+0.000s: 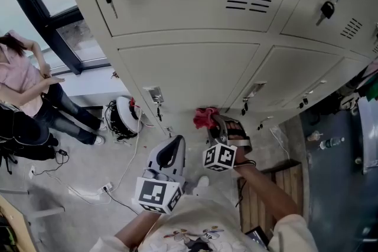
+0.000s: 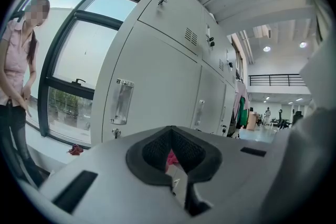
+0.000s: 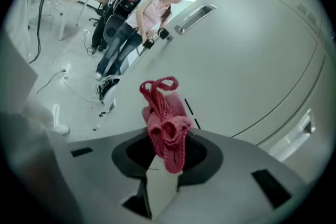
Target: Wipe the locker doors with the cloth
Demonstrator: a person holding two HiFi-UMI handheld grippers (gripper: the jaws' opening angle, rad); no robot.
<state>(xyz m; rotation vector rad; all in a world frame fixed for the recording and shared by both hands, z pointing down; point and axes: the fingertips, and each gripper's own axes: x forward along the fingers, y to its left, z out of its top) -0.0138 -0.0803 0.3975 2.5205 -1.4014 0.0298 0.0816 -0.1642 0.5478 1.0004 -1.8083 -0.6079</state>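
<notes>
Cloth [image 3: 165, 123], red and bunched into a knotted wad, is sitting in our right claw [image 3: 163, 168]. The jaws are pinching its lower end while a loop is standing up above them. In the head view the same cloth [image 1: 205, 118] is showing at mid-frame, poking up from the right claw [image 1: 220, 133] toward the bottom edge of the locker doors [image 1: 195, 71].

That is the relation we are weighing. The door face is lying straight ahead of the cloth, along the line of the jaws, so the wad's long axis is pointing at the metal rather than lying flat against it. In the right gripper view the locker doors [image 3: 252, 65] are filling the upper right of the frame behind the loop. Whether the cloth is touching them or hanging just off, we cannot tell.

Our left claw [image 1: 170, 153] is hanging to the lower left of the right one in the head view, farther from the doors. In its own view the left claw [image 2: 172, 165] is looking pressed together, with a pink sliver [image 2: 170, 159] peeking through the notch that we cannot identify.

We are judging that the right hand is the one for the wiping: pushing forward until the wad is flattening on the door, then sweeping sideways. A person [image 1: 26, 82] is standing at the left edge, well apart.
</notes>
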